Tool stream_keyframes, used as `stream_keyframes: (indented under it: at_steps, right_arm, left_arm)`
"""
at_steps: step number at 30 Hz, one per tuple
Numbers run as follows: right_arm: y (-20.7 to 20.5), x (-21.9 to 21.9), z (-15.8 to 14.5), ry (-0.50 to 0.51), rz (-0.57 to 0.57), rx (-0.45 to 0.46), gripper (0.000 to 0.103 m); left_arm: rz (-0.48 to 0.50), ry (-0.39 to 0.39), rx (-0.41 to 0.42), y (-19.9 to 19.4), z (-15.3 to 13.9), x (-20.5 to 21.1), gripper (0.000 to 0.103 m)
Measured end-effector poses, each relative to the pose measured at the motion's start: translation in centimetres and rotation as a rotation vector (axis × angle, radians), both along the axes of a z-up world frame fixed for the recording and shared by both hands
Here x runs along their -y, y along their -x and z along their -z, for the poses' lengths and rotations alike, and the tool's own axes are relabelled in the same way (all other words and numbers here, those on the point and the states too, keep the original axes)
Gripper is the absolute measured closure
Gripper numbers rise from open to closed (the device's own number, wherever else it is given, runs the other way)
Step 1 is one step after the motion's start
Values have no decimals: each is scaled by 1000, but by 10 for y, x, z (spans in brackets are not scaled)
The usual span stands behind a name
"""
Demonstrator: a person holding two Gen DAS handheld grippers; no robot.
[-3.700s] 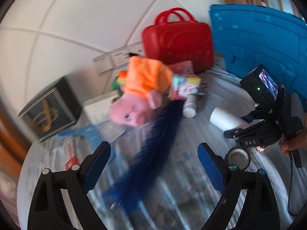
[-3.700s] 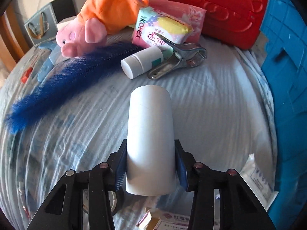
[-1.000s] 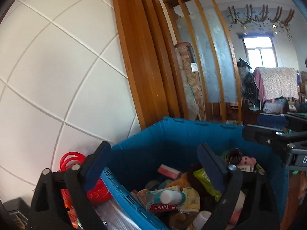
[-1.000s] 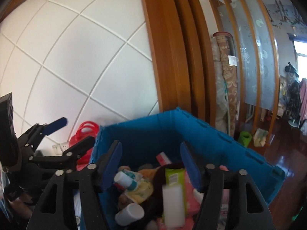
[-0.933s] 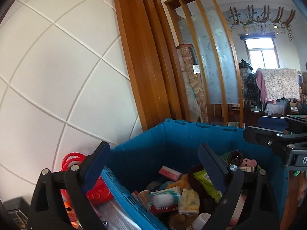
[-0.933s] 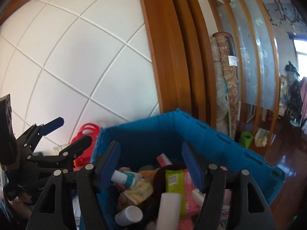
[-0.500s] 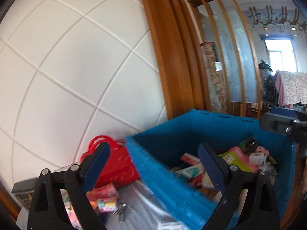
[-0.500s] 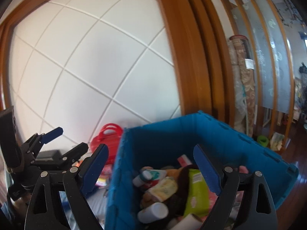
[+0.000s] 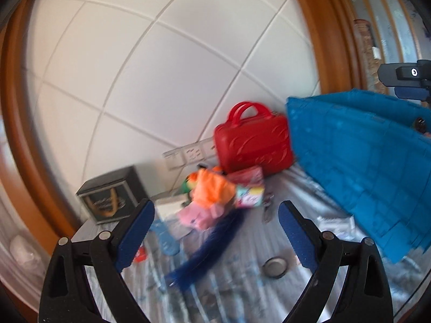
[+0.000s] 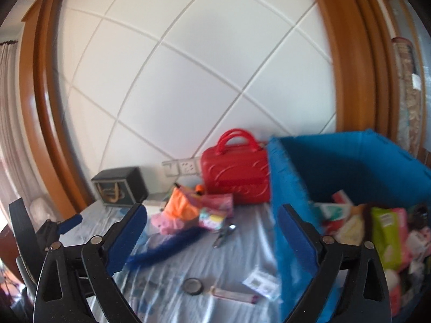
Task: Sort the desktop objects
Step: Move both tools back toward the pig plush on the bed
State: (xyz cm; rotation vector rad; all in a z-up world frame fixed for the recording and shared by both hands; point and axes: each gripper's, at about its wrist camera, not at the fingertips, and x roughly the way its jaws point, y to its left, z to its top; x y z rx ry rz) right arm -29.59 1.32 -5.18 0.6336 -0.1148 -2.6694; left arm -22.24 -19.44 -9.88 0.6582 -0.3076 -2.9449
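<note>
Right wrist view: the blue crate (image 10: 350, 167) stands at the right end of the table (image 10: 242, 247), already heaped with sorted packets. Unsorted items lie clustered by the wall: plush pig (image 10: 175, 212), blue feather (image 10: 167, 247), metal clip (image 10: 223, 235). Right gripper (image 10: 212, 237) fingers are opening with nothing between them; left gripper (image 9: 215, 231) fingers stand wide and empty. Red case (image 10: 237, 172) and crate wall flank the cluster, likely narrowing any approach from the right.
</note>
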Motion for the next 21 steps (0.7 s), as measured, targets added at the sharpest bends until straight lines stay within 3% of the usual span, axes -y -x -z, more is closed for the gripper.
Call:
stream_keyframes:
  at_steps: [4, 9, 21]
  right_arm:
    - [21, 36, 30, -20, -36, 78, 0]
    - [54, 75, 69, -57, -87, 157, 0]
    - [173, 167, 152, -50, -136, 346, 0]
  left_arm:
    - [-65, 61, 39, -4, 28, 31, 9]
    - [-159, 50, 104, 4, 59, 82, 9]
    - [-329, 44, 243, 90, 137, 196, 9]
